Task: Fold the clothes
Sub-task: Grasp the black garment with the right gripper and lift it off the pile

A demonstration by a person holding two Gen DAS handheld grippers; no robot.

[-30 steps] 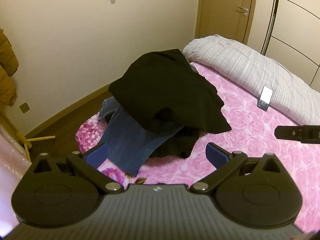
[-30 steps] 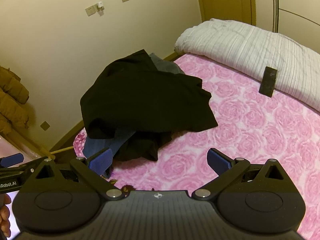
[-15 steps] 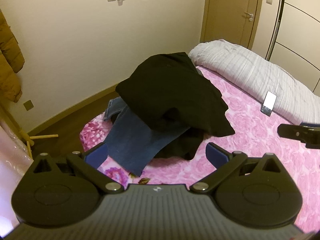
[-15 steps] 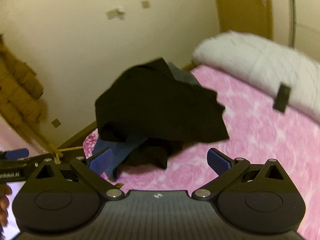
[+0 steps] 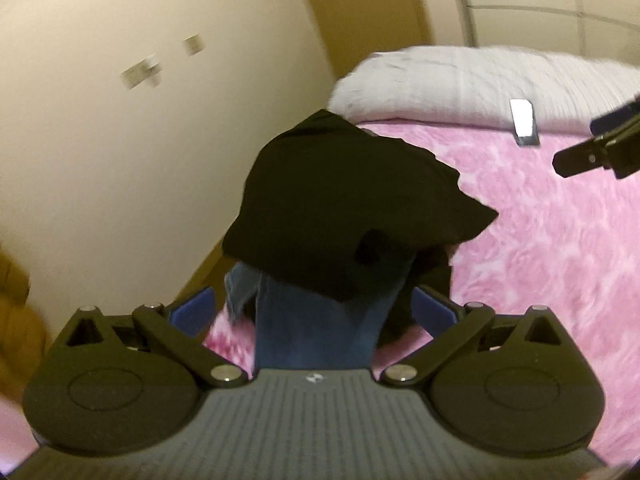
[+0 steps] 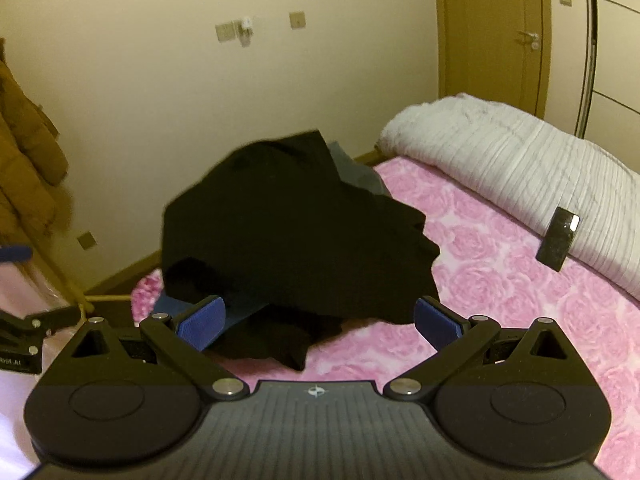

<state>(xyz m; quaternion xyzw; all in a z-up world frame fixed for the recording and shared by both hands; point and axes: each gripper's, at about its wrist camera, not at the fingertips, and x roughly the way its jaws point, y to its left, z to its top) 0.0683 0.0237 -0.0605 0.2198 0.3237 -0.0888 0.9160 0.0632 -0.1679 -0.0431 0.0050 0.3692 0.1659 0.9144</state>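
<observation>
Left wrist view: clothes pile on pink rose bedspread (image 5: 560, 264).
Black garment (image 5: 344, 208) heaped over blue jeans (image 5: 320, 328); left gripper (image 5: 312, 312) and right gripper (image 6: 318, 320) both spread wide, empty.

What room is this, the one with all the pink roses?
It looks like a bedroom. There is a bed with a pink rose sheet, a rolled-up white quilt lying along it, and a pile of clothes: a black garment over blue jeans. A wooden door stands in the corner.
</observation>
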